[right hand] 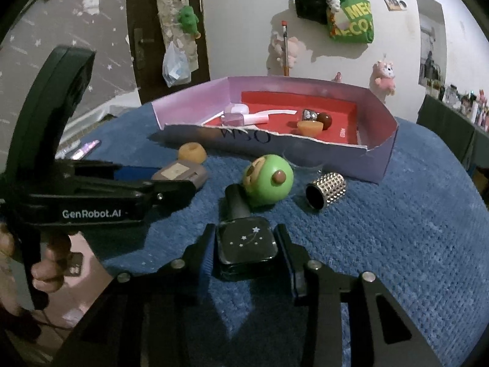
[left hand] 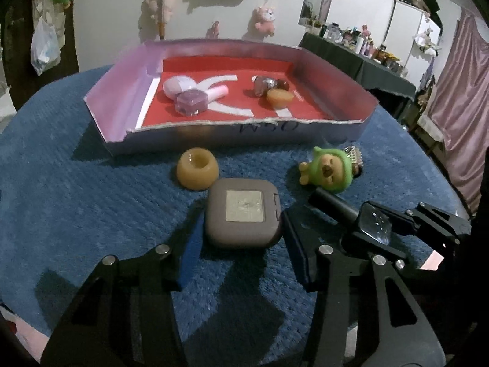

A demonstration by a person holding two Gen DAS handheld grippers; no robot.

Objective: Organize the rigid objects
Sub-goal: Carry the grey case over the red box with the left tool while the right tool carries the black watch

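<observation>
- Right hand-held gripper (right hand: 246, 252) pinched the black star-print bottle (right hand: 246, 246), lying on the blue worktop (right hand: 397, 244) just in front of the green toy (right hand: 269, 183).
- Left hand-held gripper (left hand: 237, 235) straddled the grey compact case (left hand: 243, 217); pads beside it, contact unclear.
- Cardboard tray (left hand: 183, 139) sat behind, holding several small items.

Two black grippers are being seen. The left gripper (left hand: 238, 244) is built of slotted black arms pinned with round silver screws, its fingers (left hand: 295, 244) padded in blue. White "GenRobot.AI" lettering is carried along its side. The right gripper (right hand: 246, 253) is matching.
</observation>
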